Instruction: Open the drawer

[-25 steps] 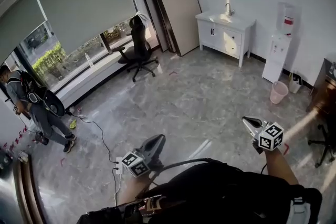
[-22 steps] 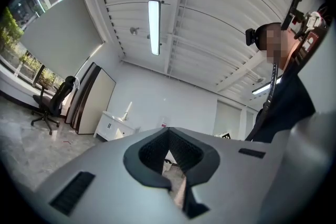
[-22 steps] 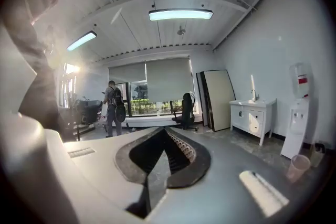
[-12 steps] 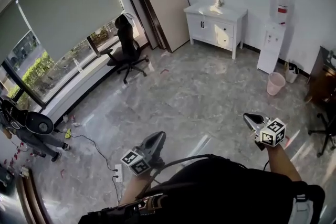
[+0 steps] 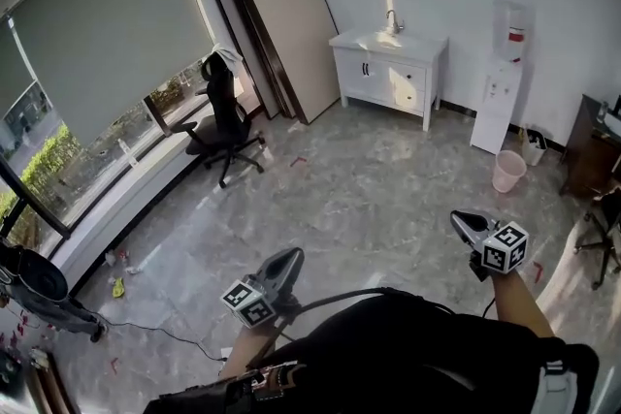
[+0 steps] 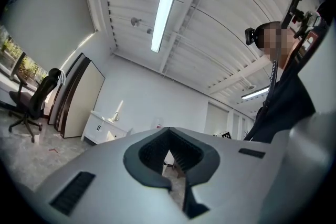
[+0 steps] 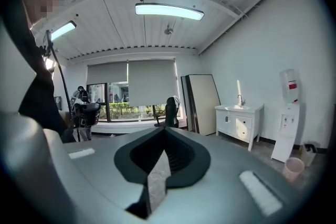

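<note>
A white cabinet [image 5: 388,73] with a sink and tap on top stands against the far wall; its small drawers [image 5: 409,84] look closed. It also shows in the left gripper view as cabinet [image 6: 102,131] and in the right gripper view as cabinet [image 7: 239,126]. Both grippers are held in the air in front of the person's body, far from it. My left gripper [image 5: 291,255] is shut with nothing in it, as is my right gripper [image 5: 458,220]. Each gripper's own camera shows its dark pads together: left gripper [image 6: 170,165], right gripper [image 7: 157,170].
A black office chair [image 5: 221,116] stands by the window at left. Large boards [image 5: 286,29] lean on the back wall. A water dispenser [image 5: 500,82] and a pink bin [image 5: 507,172] stand right of the cabinet, and a dark desk [image 5: 587,145] lies farther right. Grey marble floor [image 5: 369,199] lies between.
The head view has swung and moved forward: cabinet, boards and chair have shifted left. The person by the window has left the view. Both grippers stay shut and level.
</note>
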Demonstrator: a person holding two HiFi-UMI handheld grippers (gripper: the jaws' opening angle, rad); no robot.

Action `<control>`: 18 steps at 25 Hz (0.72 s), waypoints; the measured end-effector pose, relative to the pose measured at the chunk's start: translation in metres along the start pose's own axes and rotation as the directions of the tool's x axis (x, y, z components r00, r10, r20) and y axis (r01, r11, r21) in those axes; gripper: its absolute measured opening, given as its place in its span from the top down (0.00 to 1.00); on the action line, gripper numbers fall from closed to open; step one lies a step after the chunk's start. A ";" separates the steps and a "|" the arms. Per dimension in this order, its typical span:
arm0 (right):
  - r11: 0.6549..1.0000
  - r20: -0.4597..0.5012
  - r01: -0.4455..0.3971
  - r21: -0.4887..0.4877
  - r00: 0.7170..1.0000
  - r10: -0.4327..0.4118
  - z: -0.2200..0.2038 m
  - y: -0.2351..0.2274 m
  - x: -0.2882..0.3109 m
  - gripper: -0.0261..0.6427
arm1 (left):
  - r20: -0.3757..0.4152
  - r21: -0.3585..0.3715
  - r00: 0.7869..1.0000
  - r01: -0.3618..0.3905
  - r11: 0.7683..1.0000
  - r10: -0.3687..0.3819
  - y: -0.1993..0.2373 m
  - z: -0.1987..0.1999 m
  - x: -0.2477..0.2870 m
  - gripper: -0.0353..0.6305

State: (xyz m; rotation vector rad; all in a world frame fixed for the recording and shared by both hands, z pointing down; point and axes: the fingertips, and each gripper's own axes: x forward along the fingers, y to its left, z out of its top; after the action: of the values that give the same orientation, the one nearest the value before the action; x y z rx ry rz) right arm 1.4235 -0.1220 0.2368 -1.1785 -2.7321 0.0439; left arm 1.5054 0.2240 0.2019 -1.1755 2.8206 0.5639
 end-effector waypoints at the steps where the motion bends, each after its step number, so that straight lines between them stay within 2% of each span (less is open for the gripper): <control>1: 1.000 -0.001 -0.008 -0.002 1.000 0.008 0.002 0.007 0.018 0.96 | 0.000 0.001 1.000 0.001 1.000 -0.001 0.014 0.006 -0.005 0.95; 9: 0.995 -0.054 -0.093 -0.024 0.994 0.092 0.004 0.037 0.127 0.96 | 0.009 0.000 0.999 -0.042 0.999 0.042 0.097 0.030 -0.029 0.95; 18: 0.985 -0.059 -0.171 -0.015 0.984 0.170 0.010 0.005 0.225 0.96 | 0.015 -0.015 0.988 -0.154 0.988 0.154 0.171 0.029 -0.026 0.95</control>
State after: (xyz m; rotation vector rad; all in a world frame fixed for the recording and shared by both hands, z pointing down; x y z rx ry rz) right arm 1.2738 0.0445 0.2579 -1.3944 -2.5812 0.0035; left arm 1.4029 0.3624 0.2338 -0.9557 2.9156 0.5983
